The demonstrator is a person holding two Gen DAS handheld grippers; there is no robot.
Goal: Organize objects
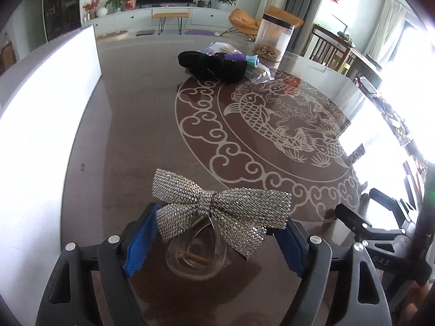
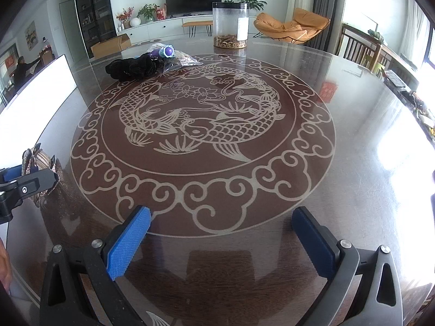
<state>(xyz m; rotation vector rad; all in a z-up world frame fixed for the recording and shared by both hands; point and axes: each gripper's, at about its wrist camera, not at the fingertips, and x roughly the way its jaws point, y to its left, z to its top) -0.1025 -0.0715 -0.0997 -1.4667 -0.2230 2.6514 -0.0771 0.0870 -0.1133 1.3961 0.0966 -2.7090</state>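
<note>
We had the left gripper (image 1: 214, 233) straddling the rhinestone bow clip (image 1: 217, 206), seemingly unclamped, the right gripper (image 2: 220, 233) open and empty; next, close and lift.

Bow (image 1: 217, 203) hides the clear clip's (image 1: 195, 255) top

We count one rhinestone bow hair clip (image 1: 217, 206), one black fabric bundle (image 1: 214, 65), one purple toy (image 2: 166, 51), one clear plastic bag (image 1: 262, 74) and one clear jar (image 1: 274, 38) — five things on one counter (image 2: 353, 163).
</note>
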